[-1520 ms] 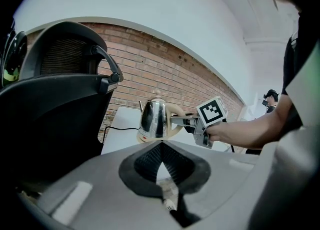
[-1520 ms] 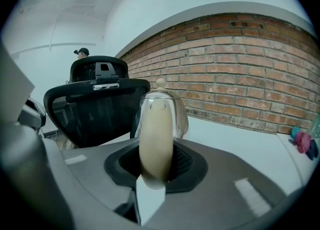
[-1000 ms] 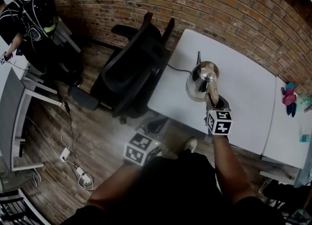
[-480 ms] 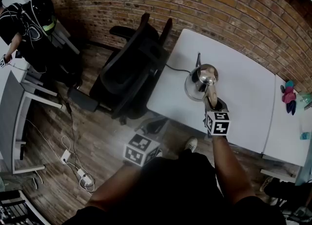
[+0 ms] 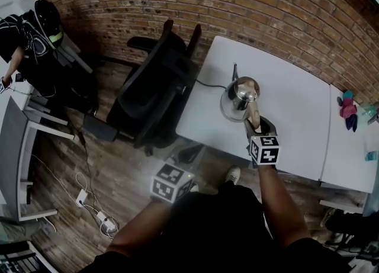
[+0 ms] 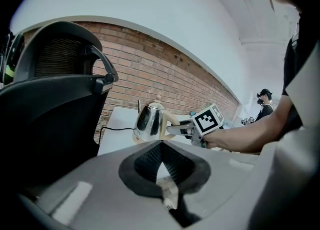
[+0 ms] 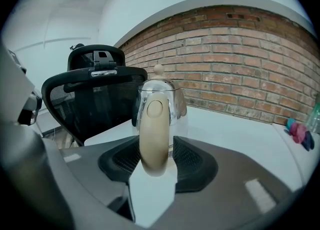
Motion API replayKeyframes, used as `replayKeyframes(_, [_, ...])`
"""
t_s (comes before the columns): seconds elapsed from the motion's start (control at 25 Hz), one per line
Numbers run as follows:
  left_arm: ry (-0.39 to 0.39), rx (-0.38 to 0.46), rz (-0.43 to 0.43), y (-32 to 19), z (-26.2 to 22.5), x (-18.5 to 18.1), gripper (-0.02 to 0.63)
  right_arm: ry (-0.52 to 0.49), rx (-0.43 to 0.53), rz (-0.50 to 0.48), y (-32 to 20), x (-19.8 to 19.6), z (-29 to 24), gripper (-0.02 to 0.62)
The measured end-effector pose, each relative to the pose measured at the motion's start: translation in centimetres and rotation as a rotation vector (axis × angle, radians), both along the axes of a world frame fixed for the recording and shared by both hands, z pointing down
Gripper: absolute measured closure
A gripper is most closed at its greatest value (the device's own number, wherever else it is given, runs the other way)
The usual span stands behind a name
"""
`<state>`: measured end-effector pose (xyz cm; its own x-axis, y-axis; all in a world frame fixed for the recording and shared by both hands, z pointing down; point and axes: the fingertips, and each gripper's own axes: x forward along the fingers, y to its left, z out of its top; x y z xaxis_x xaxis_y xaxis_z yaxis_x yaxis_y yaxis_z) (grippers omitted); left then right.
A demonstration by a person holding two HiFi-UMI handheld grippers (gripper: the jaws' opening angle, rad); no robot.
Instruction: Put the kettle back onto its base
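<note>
Kettle [image 5: 240,97]: stands upright on the table [image 5: 290,106], towards the table end by the chair [image 5: 154,88], its cord [image 6: 115,128] running off that end.
Base [image 6: 141,137]: under the kettle; the kettle appears seated on it, so I judge the placing done.
Handle [image 7: 154,134]: long axis upright, on the side of the kettle facing the table's near edge.
Right gripper [image 5: 253,125]: over the table's near edge, pointing straight at the kettle. Its jaws have just been opening and now stand clear on either side of the handle.
Left gripper [image 6: 161,146]: off the table, short of its near corner; jaws together, empty.
Nearer hand: the right.
Coming move, by my reading: draw the right gripper straight back along the handle's line.
</note>
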<state>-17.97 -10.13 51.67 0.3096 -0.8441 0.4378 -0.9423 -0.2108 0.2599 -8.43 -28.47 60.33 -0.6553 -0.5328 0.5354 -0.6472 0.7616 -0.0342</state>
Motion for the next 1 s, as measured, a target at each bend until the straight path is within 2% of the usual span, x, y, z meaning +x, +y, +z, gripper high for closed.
replayKeyframes(0.68, [0.003,0.028,0.093,2.9,-1.2,0.4,0.606,-0.017,0.050,0.095,4.2,2.7,-3.3,0.376])
replayKeyframes(0.8, [-0.005,0.037,0.111,3.8,-1.3,0.2,0.606,-0.033,0.047,0.119,5.8,3.0,-3.9,0.398])
replayKeyframes(1.0, [-0.008,0.045,0.128,5.4,-1.4,-0.4,0.606,-0.056,0.065,0.147,8.5,3.3,-5.2,0.490])
